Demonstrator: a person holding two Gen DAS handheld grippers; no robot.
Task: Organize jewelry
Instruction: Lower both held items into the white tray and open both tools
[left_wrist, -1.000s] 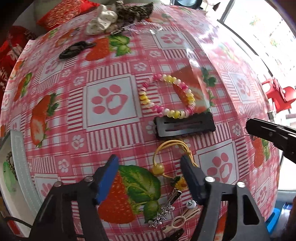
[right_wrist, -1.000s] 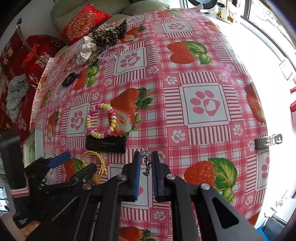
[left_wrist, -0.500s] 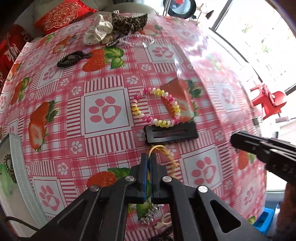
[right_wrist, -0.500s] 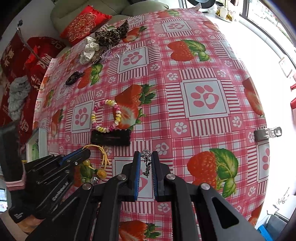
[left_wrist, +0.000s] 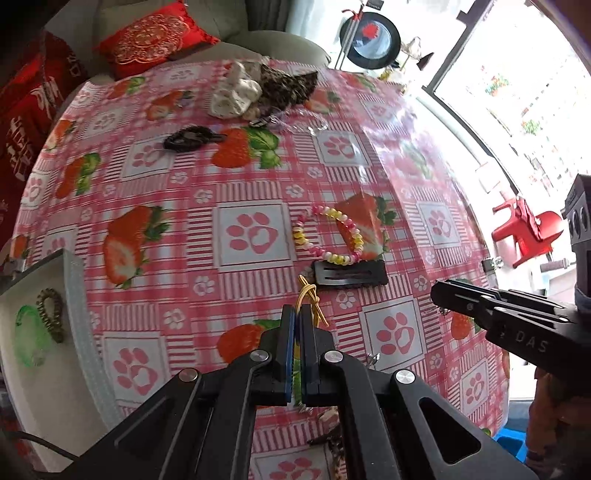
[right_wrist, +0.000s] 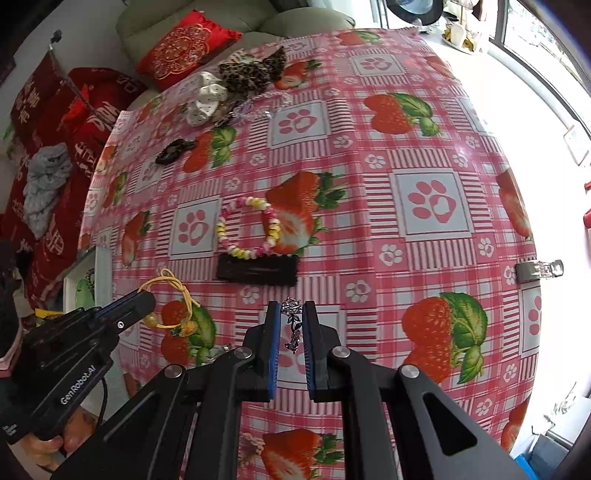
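Note:
My left gripper (left_wrist: 297, 314) is shut on a yellow cord bracelet (left_wrist: 310, 299) with yellow beads and holds it above the strawberry tablecloth; the bracelet (right_wrist: 170, 302) hangs from the left gripper (right_wrist: 146, 297) in the right wrist view. My right gripper (right_wrist: 291, 321) is shut on a small silver charm (right_wrist: 292, 325); it shows at the right of the left wrist view (left_wrist: 439, 295). A pink-and-yellow bead bracelet (left_wrist: 327, 236) and a black hair clip (left_wrist: 351, 275) lie ahead. A white tray (left_wrist: 79, 295) at the left holds a green bangle (left_wrist: 27, 332) and a dark spiral hair tie (left_wrist: 50, 314).
A black hair tie (left_wrist: 188, 138), a white scrunchie (left_wrist: 236, 92), a leopard scrunchie (left_wrist: 288, 86) and a clear chain (left_wrist: 303, 122) lie at the far side. A silver clip (right_wrist: 539, 269) sits at the table's right edge. Small trinkets (left_wrist: 332, 439) lie under my left gripper.
My left gripper closed on the yellow cord bracelet and lifted it off the table, moving left toward the tray. My right gripper stays shut on the silver charm.

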